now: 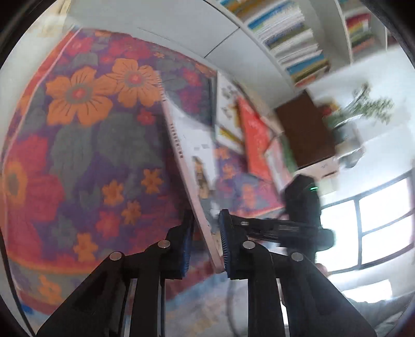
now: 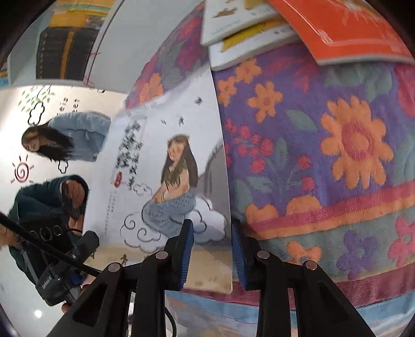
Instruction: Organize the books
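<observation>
A thin white picture book with a mermaid cover [image 2: 166, 171] is held tilted up off the flowered cloth [image 2: 324, 155]. My right gripper [image 2: 211, 254] straddles its lower corner, jaws close around the edge. In the left wrist view the same book [image 1: 186, 155] shows edge-on, and my left gripper [image 1: 206, 246] has its blue pads on either side of the near corner. The right gripper's body [image 1: 301, 215] shows beyond it. A pile of other books, one orange [image 2: 358, 28] and some white [image 2: 233, 18], lies on the cloth further off; the pile also shows in the left wrist view [image 1: 254, 137].
A white bookshelf full of books [image 1: 293, 44] stands behind the cloth-covered surface. A brown box [image 1: 306, 132] and a plant [image 1: 368, 106] sit near it. Two people [image 2: 52, 166] are off to the side by a white wall. A window [image 1: 376, 220] is bright.
</observation>
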Action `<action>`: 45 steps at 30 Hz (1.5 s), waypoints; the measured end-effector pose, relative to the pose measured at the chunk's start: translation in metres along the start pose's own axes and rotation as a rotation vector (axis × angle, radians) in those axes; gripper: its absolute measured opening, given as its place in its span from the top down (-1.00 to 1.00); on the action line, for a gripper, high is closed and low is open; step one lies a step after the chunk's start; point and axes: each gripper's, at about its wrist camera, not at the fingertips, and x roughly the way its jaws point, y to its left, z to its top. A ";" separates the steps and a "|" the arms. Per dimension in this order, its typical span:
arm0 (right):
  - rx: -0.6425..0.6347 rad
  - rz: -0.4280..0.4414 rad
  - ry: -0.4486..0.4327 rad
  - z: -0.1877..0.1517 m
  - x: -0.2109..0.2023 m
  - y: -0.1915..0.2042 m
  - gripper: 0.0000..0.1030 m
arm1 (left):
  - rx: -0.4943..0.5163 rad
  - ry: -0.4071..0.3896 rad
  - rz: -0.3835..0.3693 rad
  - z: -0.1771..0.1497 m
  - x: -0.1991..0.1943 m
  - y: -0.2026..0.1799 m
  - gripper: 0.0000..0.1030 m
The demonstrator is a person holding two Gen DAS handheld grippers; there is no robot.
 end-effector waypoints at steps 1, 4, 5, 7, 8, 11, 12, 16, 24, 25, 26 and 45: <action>0.011 0.010 -0.007 0.000 0.001 -0.002 0.43 | -0.005 0.005 0.036 0.001 0.005 0.001 0.78; 0.034 0.024 -0.011 0.001 0.004 -0.002 0.41 | -0.060 -0.009 0.025 0.005 0.012 0.011 0.78; 0.036 0.028 -0.009 0.001 0.002 -0.003 0.38 | -0.078 -0.003 0.005 0.007 0.016 0.014 0.78; 0.040 0.039 -0.008 0.002 0.001 -0.001 0.27 | -0.093 0.034 0.005 0.010 0.027 0.020 0.78; 0.042 0.042 -0.012 0.002 0.001 -0.001 0.16 | -0.094 0.048 0.016 0.009 0.032 0.021 0.78; 0.019 0.005 -0.030 0.002 0.003 0.010 0.10 | -0.127 0.053 0.009 0.009 0.037 0.026 0.78; 0.004 -0.011 -0.031 0.001 0.003 0.014 0.10 | -0.144 0.052 -0.004 0.010 0.038 0.028 0.78; 0.023 0.001 -0.005 0.005 0.004 0.016 -0.02 | -0.234 0.055 -0.069 0.017 0.032 0.039 0.78; 0.118 0.142 0.021 -0.016 -0.007 -0.007 -0.33 | -0.462 0.115 -0.277 0.022 0.035 0.055 0.78; 0.153 0.193 0.027 -0.020 -0.005 -0.013 -0.34 | -0.487 0.122 -0.308 0.021 0.036 0.056 0.78; 0.187 0.241 0.033 -0.023 -0.004 -0.021 -0.34 | -0.496 0.120 -0.321 0.020 0.035 0.055 0.78; -0.268 -0.121 -0.112 0.016 -0.004 0.091 0.61 | -0.231 0.108 -0.040 0.022 0.019 0.032 0.74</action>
